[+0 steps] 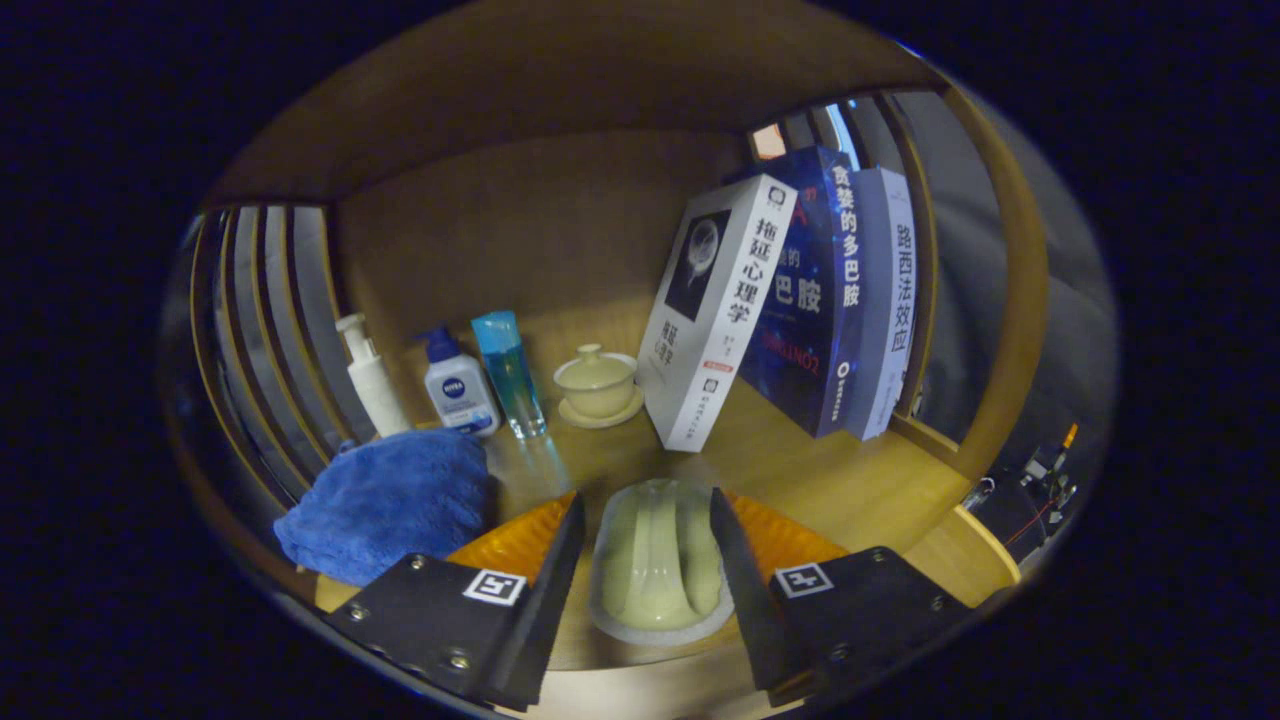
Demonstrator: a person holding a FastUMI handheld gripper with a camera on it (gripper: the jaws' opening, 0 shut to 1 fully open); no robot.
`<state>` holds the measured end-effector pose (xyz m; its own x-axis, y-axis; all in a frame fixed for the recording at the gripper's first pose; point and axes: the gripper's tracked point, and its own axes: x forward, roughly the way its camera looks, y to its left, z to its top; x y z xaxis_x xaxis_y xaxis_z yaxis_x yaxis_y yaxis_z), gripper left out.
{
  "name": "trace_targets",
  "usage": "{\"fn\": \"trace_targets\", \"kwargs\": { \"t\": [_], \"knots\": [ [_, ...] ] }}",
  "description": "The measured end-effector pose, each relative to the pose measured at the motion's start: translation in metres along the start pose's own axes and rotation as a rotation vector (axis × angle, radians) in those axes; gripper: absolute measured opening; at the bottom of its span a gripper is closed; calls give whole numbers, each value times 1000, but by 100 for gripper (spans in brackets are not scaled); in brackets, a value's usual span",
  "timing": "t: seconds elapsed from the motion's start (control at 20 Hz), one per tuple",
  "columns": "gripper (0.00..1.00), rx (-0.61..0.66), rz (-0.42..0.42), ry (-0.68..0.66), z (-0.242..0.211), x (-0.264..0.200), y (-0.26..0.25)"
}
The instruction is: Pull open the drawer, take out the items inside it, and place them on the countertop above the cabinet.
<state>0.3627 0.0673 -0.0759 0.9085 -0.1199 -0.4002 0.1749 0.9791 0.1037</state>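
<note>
1. We note the claw [648, 545] with its two fingers set a moderate width apart; a pale green oblong item in a clear wrapper [655, 560] sits between them. Both fingers [560, 560] lie close along its sides, but we cannot tell whether they press on it.
2. The pale item sits just above the wooden tabletop [800, 470]; an orange object [520, 540] shows behind the fingers on either side of it.
3. Beside the left finger lies a bunched blue towel [390, 500], resting on the tabletop.
4. Beyond the towel, near the back wall, we record a white pump bottle [372, 378], a white bottle with a blue pump cap [457, 385], and a clear blue tube-shaped bottle [510, 372], standing in a row close together.
5. Next along that row is a pale lidded teacup on a saucer [597, 385].
6. To its right, three books [790, 300] lean toward the slatted side panel [930, 250], spines facing us; the white book [715, 310] nearly touches the saucer.
7. The drawer cannot be located.
</note>
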Motion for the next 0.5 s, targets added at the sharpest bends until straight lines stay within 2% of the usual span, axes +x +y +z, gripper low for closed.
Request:
{"fn": "trace_targets", "kwargs": {
  "t": [0.3,0.5],
  "knots": [
    [76,64,31,-169,48,-39,-8],
    [77,41,25,-279,75,-83,-20]
  ]
}}
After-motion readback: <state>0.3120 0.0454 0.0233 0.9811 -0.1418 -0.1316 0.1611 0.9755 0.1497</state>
